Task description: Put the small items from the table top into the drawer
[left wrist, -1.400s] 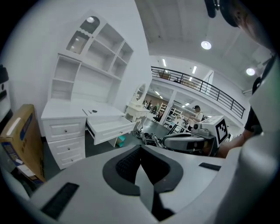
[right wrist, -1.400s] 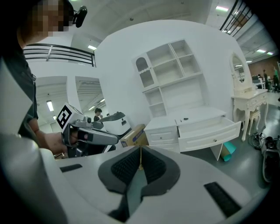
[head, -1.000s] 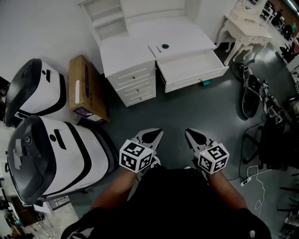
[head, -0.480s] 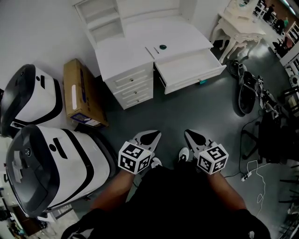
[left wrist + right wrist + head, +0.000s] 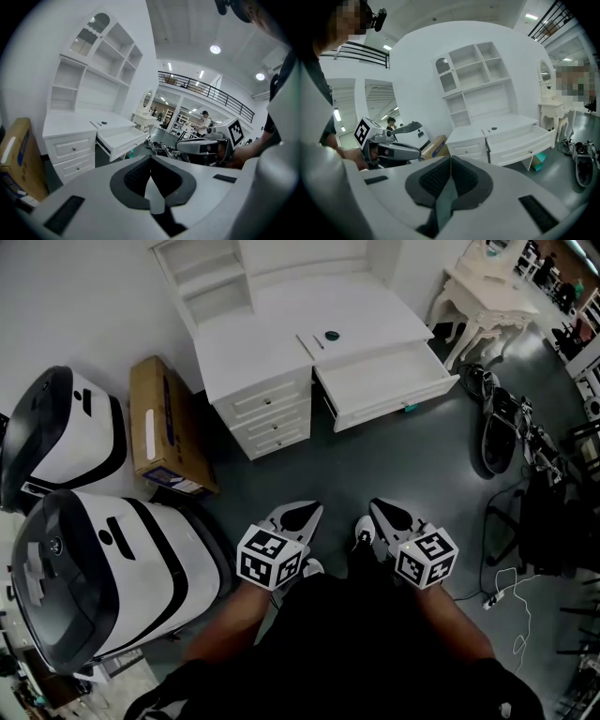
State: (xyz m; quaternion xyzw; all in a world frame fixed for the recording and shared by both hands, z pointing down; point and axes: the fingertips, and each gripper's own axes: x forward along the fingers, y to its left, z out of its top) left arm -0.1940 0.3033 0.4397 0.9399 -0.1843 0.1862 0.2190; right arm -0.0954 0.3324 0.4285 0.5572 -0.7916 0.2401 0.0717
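Facing the desk (image 5: 272,343) from well back, I held my left gripper (image 5: 304,513) and right gripper (image 5: 390,512) closed, empty; its drawer (image 5: 384,381) stood open.

The white desk top (image 5: 267,329) carries two small things near its front edge. A dark round item (image 5: 331,335) lies near a thin stick (image 5: 306,342), not touching it.

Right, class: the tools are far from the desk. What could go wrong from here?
1. The thin stick and the small dark round item lie flat on the desk top; a tool might nudge them off rather than grip them.
2. The open drawer juts out; walking up, the person could bump it.
3. The left tool and right tool are shut and must open first.
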